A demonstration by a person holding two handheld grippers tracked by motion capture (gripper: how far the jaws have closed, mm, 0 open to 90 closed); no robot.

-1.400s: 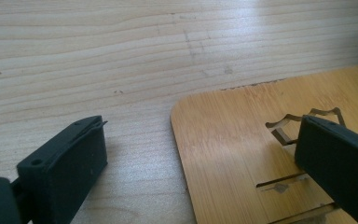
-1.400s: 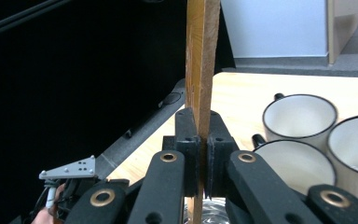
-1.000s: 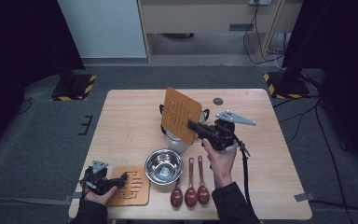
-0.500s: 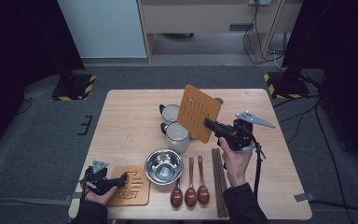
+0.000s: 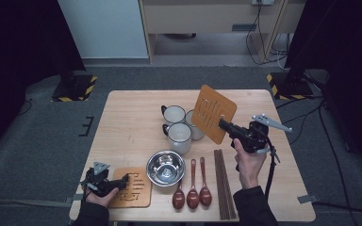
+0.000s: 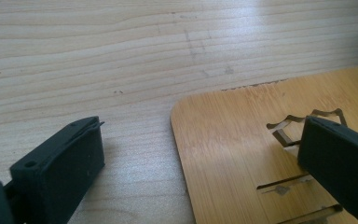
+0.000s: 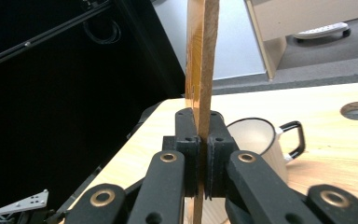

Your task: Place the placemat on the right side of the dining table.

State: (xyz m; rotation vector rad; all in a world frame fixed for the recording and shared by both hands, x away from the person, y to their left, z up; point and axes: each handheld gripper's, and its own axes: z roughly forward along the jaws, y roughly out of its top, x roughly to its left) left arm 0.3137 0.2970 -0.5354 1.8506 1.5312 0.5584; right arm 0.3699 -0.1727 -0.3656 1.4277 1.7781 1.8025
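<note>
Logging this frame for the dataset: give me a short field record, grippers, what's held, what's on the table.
right gripper: shut on the raised wooden trivet, lifted clear of the table, over the mugs
grip point: trivet's edge, board seen edge-on between the pads
left gripper: open, low at the flat wooden trivet at the table's near left corner, one jaw over it
mugs: three white, clustered mid-table
steel bowl: empty, near centre
spoons: three, side by side right of bowl
chopsticks: dark bundle right of spoons
</note>
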